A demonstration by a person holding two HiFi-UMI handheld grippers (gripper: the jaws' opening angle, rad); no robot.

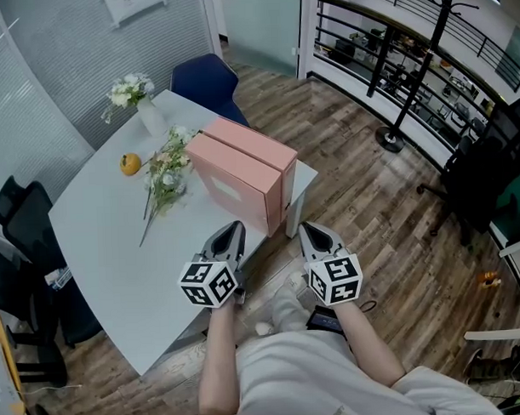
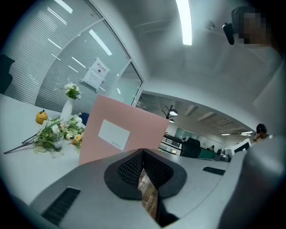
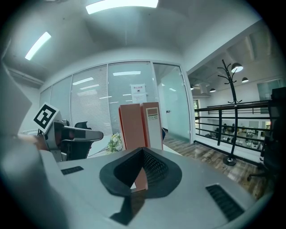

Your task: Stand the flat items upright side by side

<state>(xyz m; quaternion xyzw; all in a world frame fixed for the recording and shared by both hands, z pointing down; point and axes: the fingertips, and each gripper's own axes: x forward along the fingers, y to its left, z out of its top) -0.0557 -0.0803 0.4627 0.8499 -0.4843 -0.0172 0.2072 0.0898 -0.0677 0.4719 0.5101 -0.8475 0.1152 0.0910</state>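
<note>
Two pink file boxes stand upright side by side on the near right corner of the white table [image 1: 99, 242]: the nearer one [image 1: 234, 182] and the one behind it [image 1: 259, 144]. Both grippers hover off the table's edge, short of the boxes and touching neither. My left gripper [image 1: 233, 230] is shut and holds nothing; in the left gripper view its jaws [image 2: 143, 153] meet in front of the nearer box's labelled face [image 2: 123, 134]. My right gripper [image 1: 310, 231] is shut and empty too; the right gripper view shows both boxes [image 3: 132, 126] [image 3: 153, 124] beyond its jaws [image 3: 143, 151].
A white vase of flowers [image 1: 141, 103], an orange [image 1: 130, 163] and a loose bouquet [image 1: 167, 173] lie left of the boxes. A blue chair [image 1: 203, 81] sits behind the table and a black chair [image 1: 22, 219] to its left. A coat stand [image 1: 409, 78] and railing are on the right.
</note>
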